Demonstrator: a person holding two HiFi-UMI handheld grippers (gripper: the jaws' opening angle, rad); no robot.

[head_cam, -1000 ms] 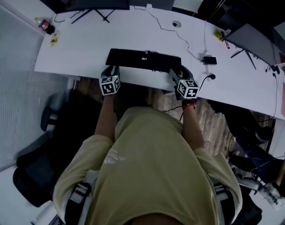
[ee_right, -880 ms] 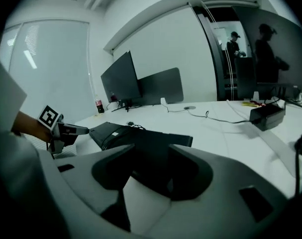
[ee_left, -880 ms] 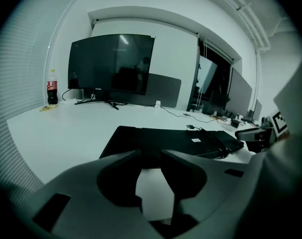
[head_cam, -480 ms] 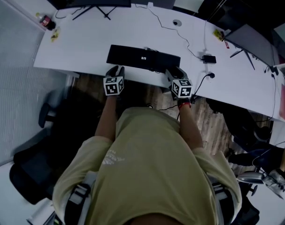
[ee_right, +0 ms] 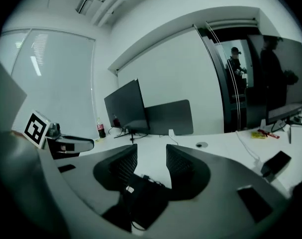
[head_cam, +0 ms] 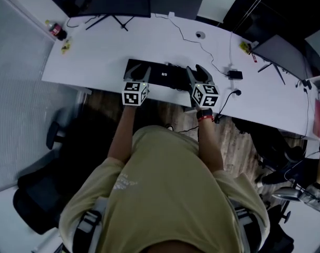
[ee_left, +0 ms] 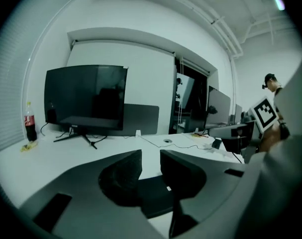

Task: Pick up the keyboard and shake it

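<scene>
Holding flat black keyboard point(head_cam: 167, 74) by both ends | left gripper point(ee_left: 151, 156) clamped narrow on it | right gripper point(ee_right: 151, 151) jaws just closing on it | I see bare white desk point(head_cam: 96, 51) beyond, its near edge close.

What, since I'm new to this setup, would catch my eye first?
The black keyboard stands out first, held over the white desk's near edge by the left gripper and by the right gripper, whose jaws have just been closing on it. Next come the dark monitor at the desk's back and the bottle at its far left corner.
</scene>
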